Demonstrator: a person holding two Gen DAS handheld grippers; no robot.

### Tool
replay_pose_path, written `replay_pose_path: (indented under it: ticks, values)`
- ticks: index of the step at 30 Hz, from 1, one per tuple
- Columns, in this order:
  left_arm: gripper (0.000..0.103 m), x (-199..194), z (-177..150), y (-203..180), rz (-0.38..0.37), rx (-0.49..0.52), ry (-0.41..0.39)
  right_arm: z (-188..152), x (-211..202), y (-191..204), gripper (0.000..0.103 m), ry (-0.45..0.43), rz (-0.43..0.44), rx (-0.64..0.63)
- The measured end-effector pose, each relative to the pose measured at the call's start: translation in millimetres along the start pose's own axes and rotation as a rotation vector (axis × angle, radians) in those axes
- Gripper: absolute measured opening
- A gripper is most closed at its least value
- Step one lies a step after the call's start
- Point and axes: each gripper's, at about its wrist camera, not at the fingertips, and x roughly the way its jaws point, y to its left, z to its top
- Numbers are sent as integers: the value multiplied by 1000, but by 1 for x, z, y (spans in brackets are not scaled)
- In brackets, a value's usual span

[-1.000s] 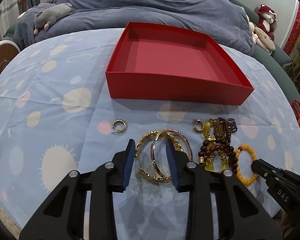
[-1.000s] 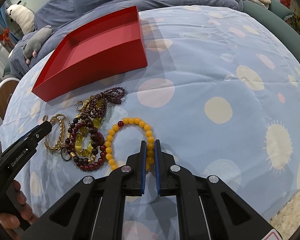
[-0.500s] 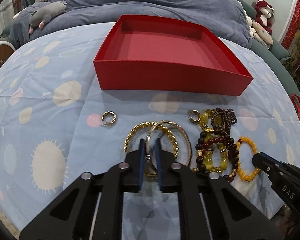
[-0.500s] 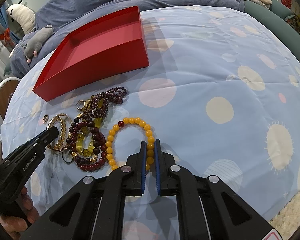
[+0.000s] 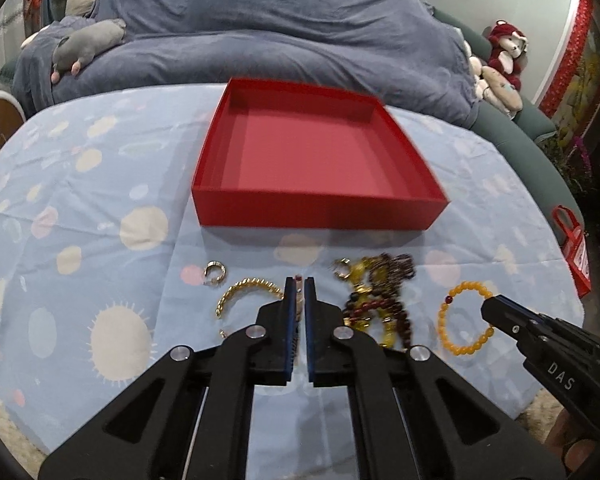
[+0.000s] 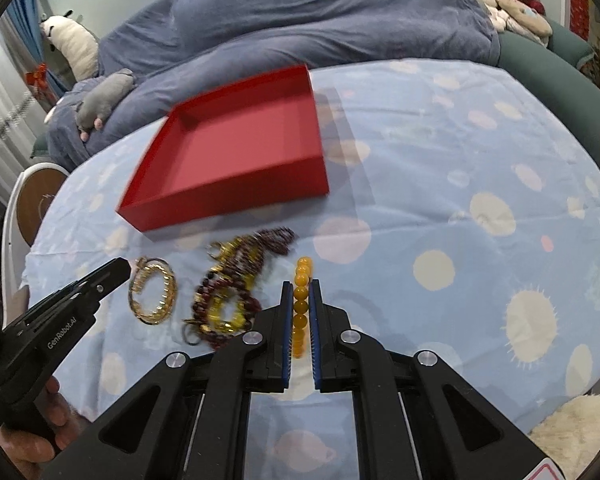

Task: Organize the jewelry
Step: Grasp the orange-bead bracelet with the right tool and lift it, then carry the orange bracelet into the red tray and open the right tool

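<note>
**Both grippers clamped on bracelets, red box empty behind**

The left gripper (image 5: 299,292) has its jaws pressed together on a thin gold bangle (image 5: 298,307), which shows only as a sliver in the narrow slot between the blue pads. Seen from the right wrist, that bangle hangs at the gripper's tip together with a beaded gold bangle (image 6: 153,295); whether the second one is also clamped or only hooked on cannot be told. The jaws have just been closing, with the bangle between them.

The right gripper (image 6: 300,294) is clamped on the amber bead bracelet (image 6: 301,296). The beads run edge-on up the gap between its pads and stick out past the tips. From the left wrist the loop (image 5: 465,322) hangs off the gripper's tip.

Between the two grippers, a tangle of dark red and yellow beads (image 5: 380,300) lies on the blue spotted cloth (image 6: 460,184), blurred. A small gold hoop earring (image 5: 214,273) lies alone to the left of the bangles.

The red box (image 5: 320,210) sits on the cloth beyond the jewelry, open-topped, nothing in it.
</note>
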Motion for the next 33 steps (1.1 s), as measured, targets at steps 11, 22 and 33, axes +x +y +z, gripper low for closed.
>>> replay_pose_path:
  ticks: [11,22,33]
  values:
    - [4,-44,21,-14,-40,38,-46,18,-43,15,7,-61,45,-45]
    - [4,-68,49,-13,-63,47,-77,31,-46,27,7,-69,71,-80]
    - [4,-49,116,-4,-104,83,-81,100,-15,44,7,-45,160,-141]
